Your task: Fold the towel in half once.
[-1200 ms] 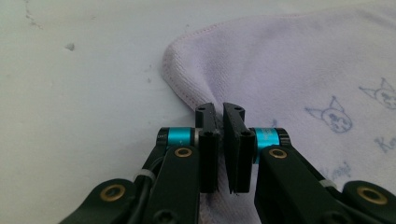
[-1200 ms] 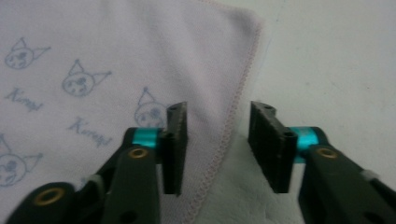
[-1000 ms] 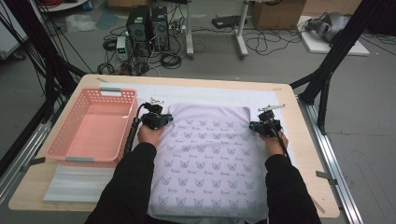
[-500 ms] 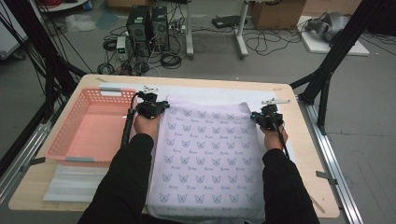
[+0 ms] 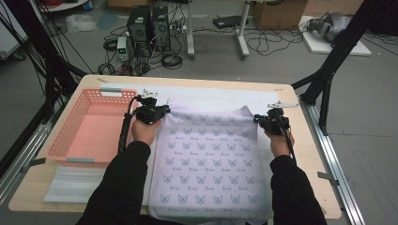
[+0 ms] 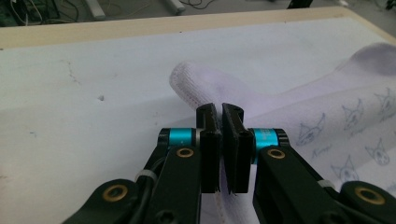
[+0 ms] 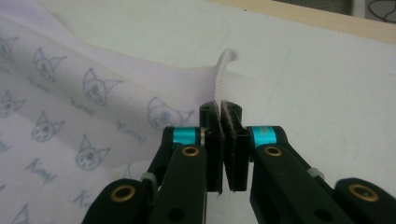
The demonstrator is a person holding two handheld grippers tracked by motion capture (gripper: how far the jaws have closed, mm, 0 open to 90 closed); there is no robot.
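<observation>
The towel (image 5: 209, 164) is soft, light and floppy. The left gripper (image 6: 220, 135) and right gripper (image 7: 225, 135) are clamped on its far corners, the best places to hold.

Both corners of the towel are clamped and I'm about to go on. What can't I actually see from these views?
- High view: near edge of the towel is cut off by the frame's bottom and the sleeves.
- High view: the printed words are too small to read.
- Left gripper view: left tongs hide the pinched corner.
- Right gripper view: right tongs hide theirs.
- Pink basket: its near wall hides the floor behind it.
</observation>
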